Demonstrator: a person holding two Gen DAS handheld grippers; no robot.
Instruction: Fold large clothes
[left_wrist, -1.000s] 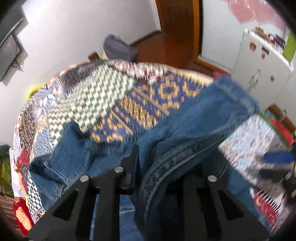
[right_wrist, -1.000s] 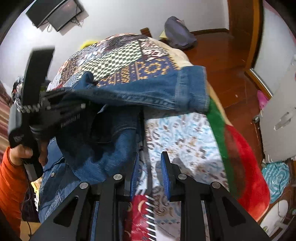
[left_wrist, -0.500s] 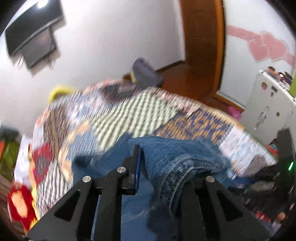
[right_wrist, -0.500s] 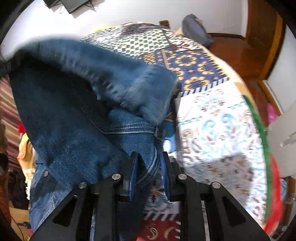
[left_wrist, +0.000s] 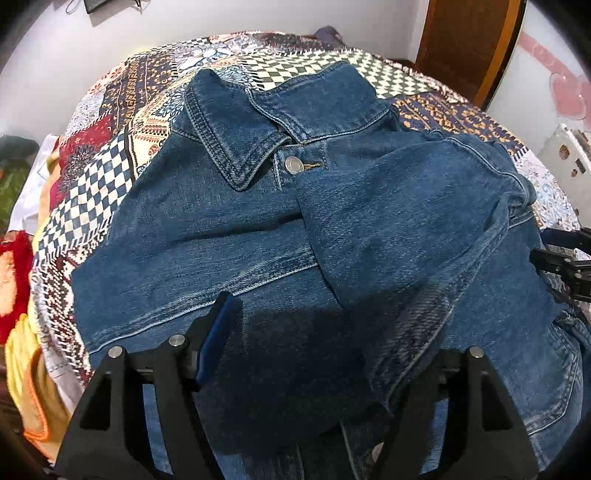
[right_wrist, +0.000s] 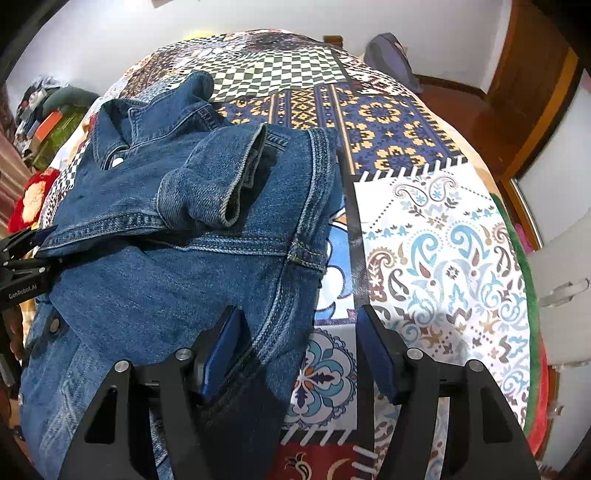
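Bedding is filling both views: a patchwork quilt (right_wrist: 436, 236) is covering the bed, and the denim jacket (left_wrist: 258, 229) is lying on it front up, collar (left_wrist: 229, 136) pointing away from the fingers and hem running toward them, so its long axis is running straight out ahead of both grippers. Across the jacket's chest a sleeve (left_wrist: 388, 221) is lying folded inward, its cuff (right_wrist: 243, 173) gaping open in the right wrist view. The left gripper (left_wrist: 317, 354) is hanging over the near hem with denim bunching between its spread fingers; the right-hand finger is buried under the cloth, so I cannot tell whether it is pinching anything, though the wide gap suggests it is loose. The right gripper (right_wrist: 299, 354) is sitting at the jacket's right edge, released, with one finger (right_wrist: 221, 350) lying against the side seam and the other over bare quilt just beside it. Judging from this, the near hem is lying closest to both pairs of fingers, the collar farthest, so the coming fold is likely calling for both to grip the hem and carry it forward toward the collar. The collar button (left_wrist: 294, 164) is sitting fastened, far ahead.
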